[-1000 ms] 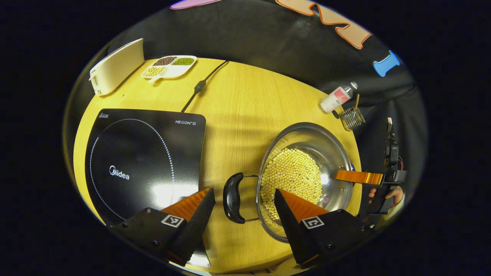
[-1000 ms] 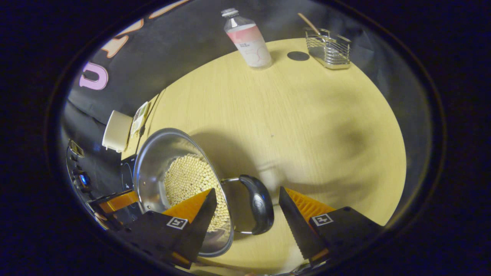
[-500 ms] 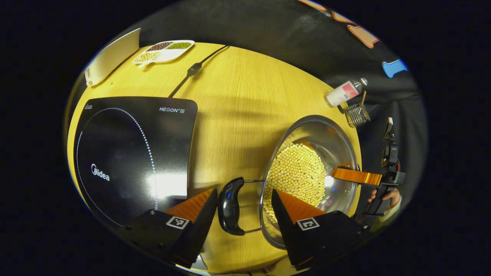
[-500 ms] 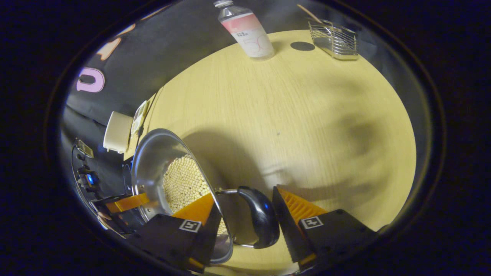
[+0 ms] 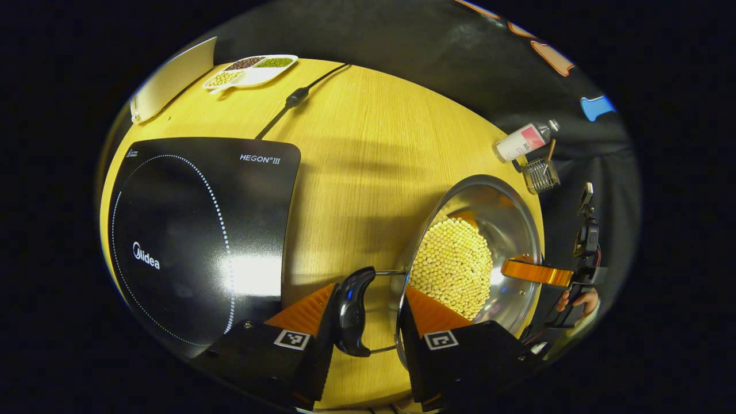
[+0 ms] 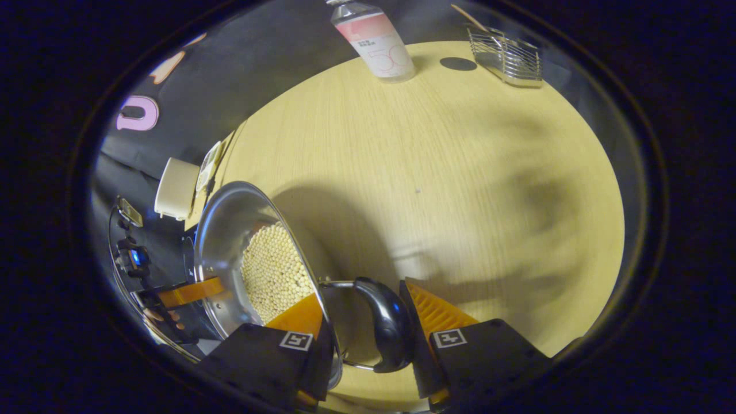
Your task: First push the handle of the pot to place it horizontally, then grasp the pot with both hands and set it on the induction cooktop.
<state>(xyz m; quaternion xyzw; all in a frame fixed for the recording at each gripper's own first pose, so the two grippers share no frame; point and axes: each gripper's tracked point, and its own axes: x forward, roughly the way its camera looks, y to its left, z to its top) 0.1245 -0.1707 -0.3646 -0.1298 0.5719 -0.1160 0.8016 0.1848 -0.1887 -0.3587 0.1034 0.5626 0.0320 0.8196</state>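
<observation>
In the left gripper view, the one round stainless-steel pot [image 5: 506, 213], holding pale yellow beans [image 5: 454, 267], sat on the light wooden table [image 5: 368, 172] just to the right of the single black glass induction cooktop [image 5: 195, 230], not on it. Its curved black near handle [image 5: 351, 310] lay flat, pointing away from the pot toward the cooktop. The left gripper [image 5: 365, 313] had narrowed around it, one finger against the handle's outer face and the other inside the rim; we could not tell whether they pressed. Across the pot we saw the right gripper [image 5: 537, 271] and a hand [image 5: 581, 299]. Behind stood one pink-labelled clear bottle [image 5: 523, 141] and one wire basket [image 5: 540, 175].

In the right gripper view, the pot's second black handle [image 6: 388, 328] also lay level, so the two handles made a line across the pot from gripper to gripper. The right gripper's fingers straddled this handle and the rim likewise, with the grip uncertain. The left gripper [image 6: 184, 292] showed beyond the pot.
</observation>
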